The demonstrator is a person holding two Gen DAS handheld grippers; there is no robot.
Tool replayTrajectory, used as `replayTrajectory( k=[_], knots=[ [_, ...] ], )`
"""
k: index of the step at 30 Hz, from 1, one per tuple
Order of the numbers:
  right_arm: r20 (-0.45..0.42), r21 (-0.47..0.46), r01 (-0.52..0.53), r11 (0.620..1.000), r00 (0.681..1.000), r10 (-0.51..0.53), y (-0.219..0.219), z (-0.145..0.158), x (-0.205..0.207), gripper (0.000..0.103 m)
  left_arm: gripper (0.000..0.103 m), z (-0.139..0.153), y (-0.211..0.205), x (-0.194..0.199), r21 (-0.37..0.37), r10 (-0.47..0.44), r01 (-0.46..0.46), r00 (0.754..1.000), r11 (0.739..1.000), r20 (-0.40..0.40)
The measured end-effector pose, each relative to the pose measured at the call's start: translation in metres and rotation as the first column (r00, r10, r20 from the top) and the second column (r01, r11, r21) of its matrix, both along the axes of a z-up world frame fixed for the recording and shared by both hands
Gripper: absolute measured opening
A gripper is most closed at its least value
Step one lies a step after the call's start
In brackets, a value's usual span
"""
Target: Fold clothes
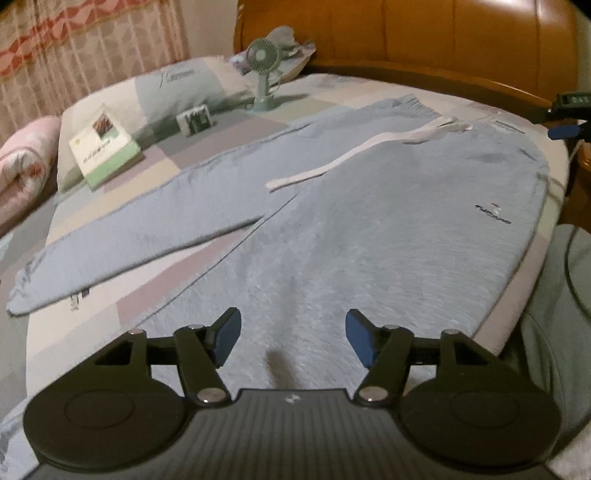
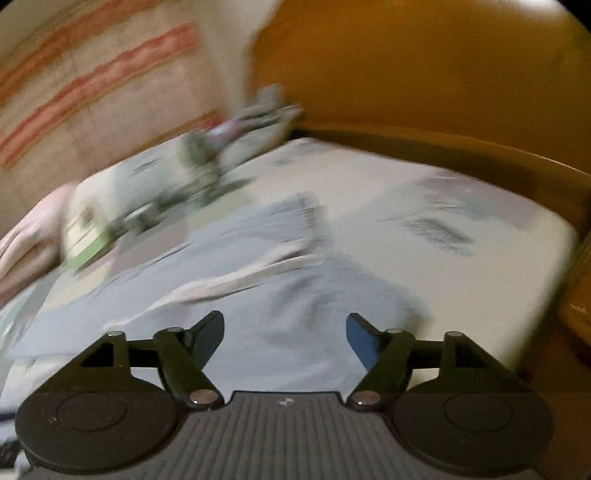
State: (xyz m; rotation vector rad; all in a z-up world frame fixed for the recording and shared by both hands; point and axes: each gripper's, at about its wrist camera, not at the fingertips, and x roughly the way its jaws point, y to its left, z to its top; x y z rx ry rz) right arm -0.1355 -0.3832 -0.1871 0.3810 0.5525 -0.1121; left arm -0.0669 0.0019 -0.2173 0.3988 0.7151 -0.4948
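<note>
Trousers [image 1: 369, 229] of pale blue fleece are spread flat on the bed [image 1: 155, 162], waistband toward the headboard [image 1: 406, 33], one leg splayed off to the left, the other running down under the left tongs [image 1: 291, 341]. Both tongs are parted wide and nothing is held: the left hangs just above the near leg, the right tongs [image 2: 284, 339] above the hip area. It is judged that a lengthwise fold is to be made, so the splayed leg should be gripped at cuff and thigh, lifted clear, and laid edge to edge on the other, with the white drawstring [image 1: 354, 151] tucked inside. Sharp detail is given only by the left view: fan [image 1: 263, 70], book [image 1: 105, 147], logo [image 1: 493, 214]. Bare mattress beyond the waistband is shown by the blurred right view alone.
</note>
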Motion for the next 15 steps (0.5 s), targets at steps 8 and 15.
replayTrajectory(
  k=[8,15],
  knots=[
    [-0.223,-0.160,-0.248,0.955,0.952,0.210,0.100,-0.045,0.039,0.081,0.069,-0.024,0.012,-0.004,0.023,0.046,-0.044,0.993,0.999,-0.111],
    [-0.270,-0.233,-0.293,0.927,0.935,0.228,0.121,-0.060,0.028,0.103,0.079,-0.026,0.043,-0.019,-0.041,0.135,-0.148,0.967,0.988,-0.217]
  ],
)
